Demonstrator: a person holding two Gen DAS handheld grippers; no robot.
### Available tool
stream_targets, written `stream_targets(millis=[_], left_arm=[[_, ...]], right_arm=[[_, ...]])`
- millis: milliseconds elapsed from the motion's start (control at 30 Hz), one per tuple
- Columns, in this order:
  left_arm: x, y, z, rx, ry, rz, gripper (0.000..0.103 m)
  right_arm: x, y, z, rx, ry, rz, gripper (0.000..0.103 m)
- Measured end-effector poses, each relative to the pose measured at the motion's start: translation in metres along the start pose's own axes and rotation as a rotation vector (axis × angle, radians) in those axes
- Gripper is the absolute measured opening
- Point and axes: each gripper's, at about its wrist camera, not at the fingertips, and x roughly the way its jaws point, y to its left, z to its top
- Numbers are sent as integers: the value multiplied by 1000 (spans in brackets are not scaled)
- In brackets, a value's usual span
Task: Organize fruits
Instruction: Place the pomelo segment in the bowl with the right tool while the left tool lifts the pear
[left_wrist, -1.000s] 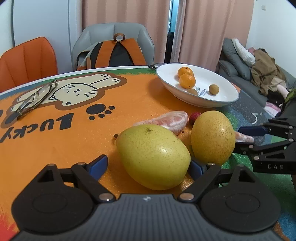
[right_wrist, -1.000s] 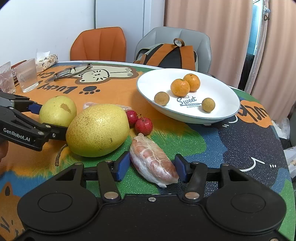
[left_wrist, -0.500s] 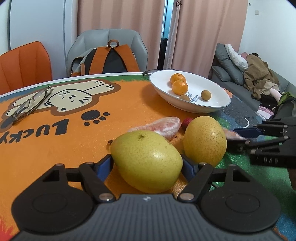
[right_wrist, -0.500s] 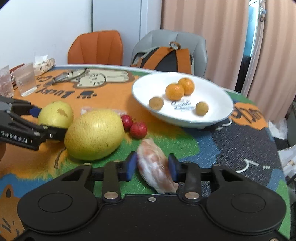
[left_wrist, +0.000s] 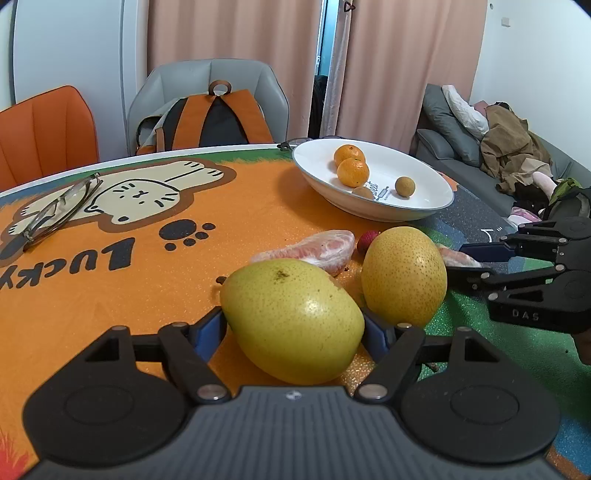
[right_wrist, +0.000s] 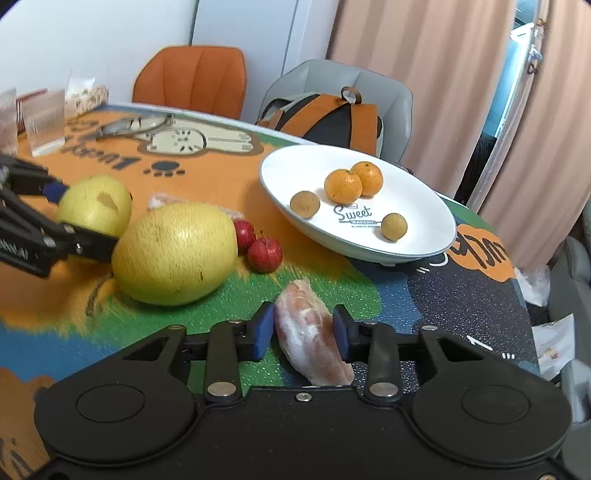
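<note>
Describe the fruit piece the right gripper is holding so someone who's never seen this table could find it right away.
Start at the white plate holding two oranges. On the green patch of table mat in front of it, the right gripper has closed on a peeled pomelo segment. It is pale pink, membrane-covered and wedge-shaped, unlike the big yellow pear and the two small red fruits nearby.

Table mat (left_wrist: 110, 236): orange, cat cartoon, "Lucky" lettering
Glasses (left_wrist: 59, 206): folded, lying on the mat
Orange chair (left_wrist: 44, 133): behind the table
Grey chair (left_wrist: 210, 74): orange-black backpack (left_wrist: 214, 122) on its seat
Curtains (left_wrist: 236, 37): pink, drawn
Sofa (left_wrist: 461, 155): grey, clothes piled on it
Clear cups (right_wrist: 44, 122): far table edge
</note>
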Motion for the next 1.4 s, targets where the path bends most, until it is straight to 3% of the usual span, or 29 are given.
stream_targets(millis=[267, 600, 767, 1400], left_arm=[[-1, 0, 0, -9, 2, -3, 75], [-1, -1, 0, -4, 3, -14, 75], [-1, -1, 0, -6, 5, -15, 75], [-8, -7, 13, 32, -24, -34, 75]], right_arm=[[2, -2, 4, 3, 27, 5, 37], [-2, -52, 2, 301, 23, 149, 32], [-1, -67, -2, 384, 24, 174, 31], [-8, -63, 12, 297, 44, 111, 24]])
